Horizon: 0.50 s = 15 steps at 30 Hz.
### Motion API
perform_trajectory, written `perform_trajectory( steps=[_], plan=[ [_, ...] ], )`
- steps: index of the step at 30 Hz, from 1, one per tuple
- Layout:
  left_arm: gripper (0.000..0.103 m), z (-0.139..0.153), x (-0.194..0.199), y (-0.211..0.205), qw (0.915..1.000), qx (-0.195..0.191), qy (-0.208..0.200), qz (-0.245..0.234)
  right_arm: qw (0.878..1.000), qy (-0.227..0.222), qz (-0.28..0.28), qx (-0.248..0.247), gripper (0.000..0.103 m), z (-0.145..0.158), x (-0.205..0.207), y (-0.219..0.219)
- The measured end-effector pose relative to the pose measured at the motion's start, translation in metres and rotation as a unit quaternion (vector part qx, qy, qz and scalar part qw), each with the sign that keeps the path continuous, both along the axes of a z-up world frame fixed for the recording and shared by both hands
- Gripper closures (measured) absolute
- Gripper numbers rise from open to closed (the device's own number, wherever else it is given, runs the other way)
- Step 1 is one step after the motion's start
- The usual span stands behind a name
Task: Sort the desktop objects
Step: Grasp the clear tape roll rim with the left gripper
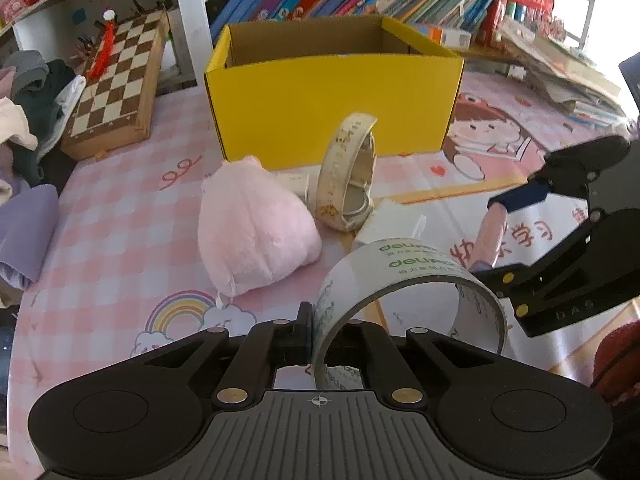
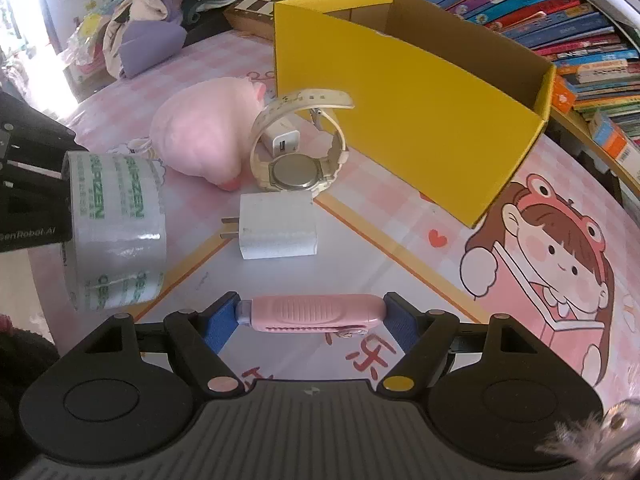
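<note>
Two loads are up at once. On my left, the left gripper [image 1: 316, 336] is clamped on the wall of the tape roll [image 1: 404, 280], lifted clear of the desk. On my right, the right gripper [image 2: 310, 320] pinches the pink utility knife [image 2: 312, 314] end to end. I'd carry both over the yellow box [image 2: 420, 128], clearing its near wall and the upright watch [image 2: 296, 148], and release inside.

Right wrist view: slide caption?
Right gripper grips pink cutter; charger, watch, yellow box ahead.
</note>
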<state>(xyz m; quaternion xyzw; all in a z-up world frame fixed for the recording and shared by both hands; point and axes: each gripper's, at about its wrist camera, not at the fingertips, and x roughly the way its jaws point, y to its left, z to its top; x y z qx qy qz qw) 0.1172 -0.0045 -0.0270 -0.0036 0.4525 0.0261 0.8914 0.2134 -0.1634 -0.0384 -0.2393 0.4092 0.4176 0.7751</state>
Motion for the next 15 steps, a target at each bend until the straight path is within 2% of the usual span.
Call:
perform_trajectory(
  steps=[15],
  plan=[
    [0.1,0.014,-0.012,-0.004,0.9992,-0.005,-0.03,-0.024,1.0,-0.016,-0.007,0.006,0.027,0.013,-0.022,-0.007]
  ],
)
